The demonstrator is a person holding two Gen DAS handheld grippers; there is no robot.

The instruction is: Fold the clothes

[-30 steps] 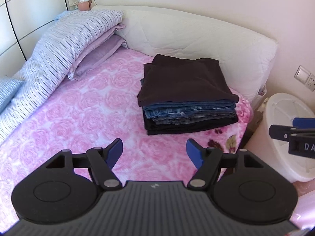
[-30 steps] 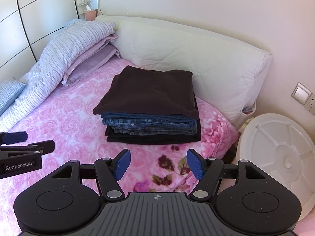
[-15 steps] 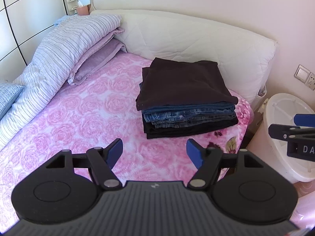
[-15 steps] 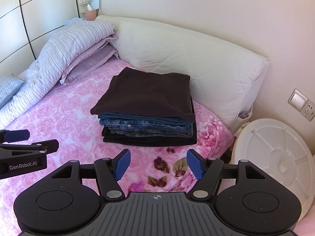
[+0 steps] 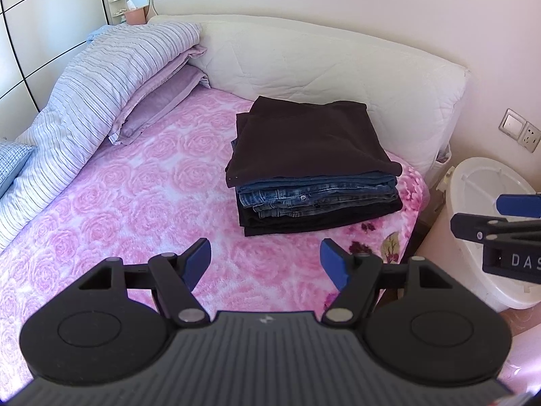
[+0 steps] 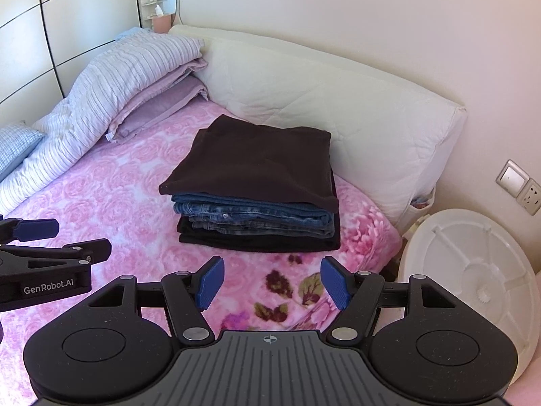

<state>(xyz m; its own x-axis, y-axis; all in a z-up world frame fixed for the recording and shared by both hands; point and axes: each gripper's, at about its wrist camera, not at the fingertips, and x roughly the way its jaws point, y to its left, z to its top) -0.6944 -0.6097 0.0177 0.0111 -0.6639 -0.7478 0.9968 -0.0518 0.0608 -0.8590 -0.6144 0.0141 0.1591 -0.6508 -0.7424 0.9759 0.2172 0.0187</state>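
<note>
Stack of folded clothes (image 5: pixel 314 176) lying flat on the pink bed (image 5: pixel 142 186) near the white headboard cushion (image 5: pixel 338 77), folded edges facing the cameras, left gripper (image 5: pixel 265 260) and right gripper (image 6: pixel 272 282) both hovering wide open, holding nothing, apart from the stack.

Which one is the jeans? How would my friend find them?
Look at the pink rose blanket on the bed, then the stack of folded clothes near its corner. The jeans are the faded blue layers in the middle, between a dark brown top piece and a black bottom one.
</note>
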